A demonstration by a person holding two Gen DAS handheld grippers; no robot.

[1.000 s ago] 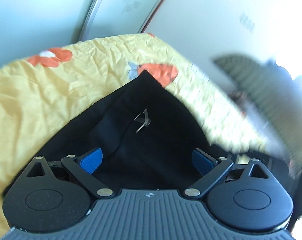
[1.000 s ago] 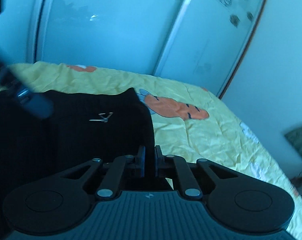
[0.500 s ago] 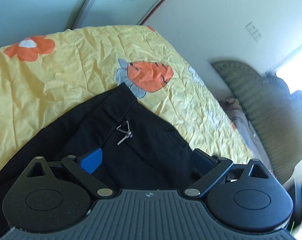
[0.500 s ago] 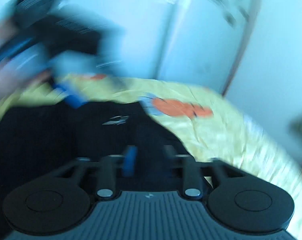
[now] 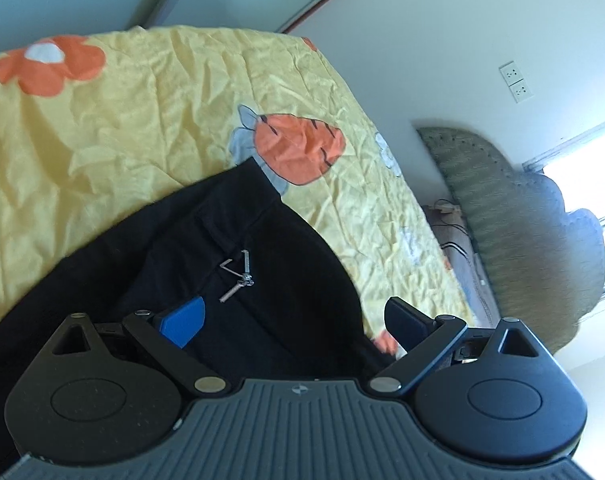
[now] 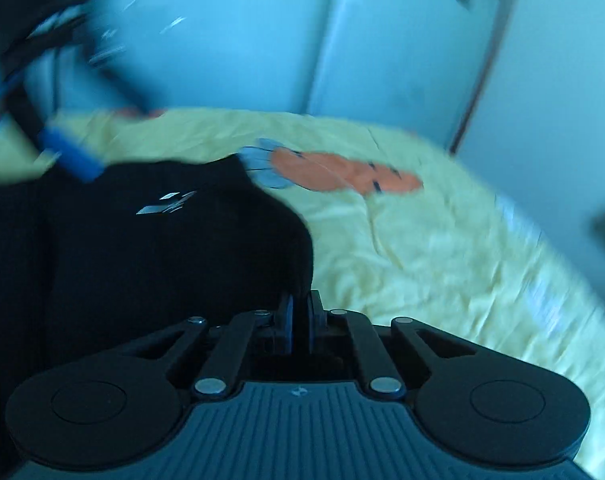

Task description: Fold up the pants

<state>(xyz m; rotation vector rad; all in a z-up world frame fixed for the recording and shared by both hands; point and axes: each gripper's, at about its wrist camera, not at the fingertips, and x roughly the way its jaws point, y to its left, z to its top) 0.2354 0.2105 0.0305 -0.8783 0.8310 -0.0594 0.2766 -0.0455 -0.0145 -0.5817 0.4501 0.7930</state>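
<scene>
Pants (image 5: 238,280) lie right under both my tongs, black fabric spread on the bed. My left tongs (image 5: 290,320) stand wide apart, the blue pad (image 5: 184,320) low over the cloth on one side and the dark pad (image 5: 402,322) at the fabric's edge on the other; nothing is pinched between them, and whether either pad touches the cloth I cannot tell. My right tongs (image 6: 300,322) are drawn together, the two pads nearly meeting with a fold of the black cloth at the pants' edge running in between (this view is blurred, so the exact bite is hard to judge).

A little farther out, the pants show a seam and a small metal clasp (image 5: 238,274) lying on the dark cloth. Their far corner ends just beside an orange carrot print (image 5: 298,152) with a pale blue top.

Beyond that the yellow bedsheet (image 5: 122,140) is creased all over, with an orange flower (image 5: 48,62) near its far edge. Past the bed's side stands a greenish woven headboard-like shape (image 5: 514,216), then a white wall with two sockets (image 5: 516,80), pale wardrobe panels (image 6: 402,40) and a bright window (image 5: 590,184).
</scene>
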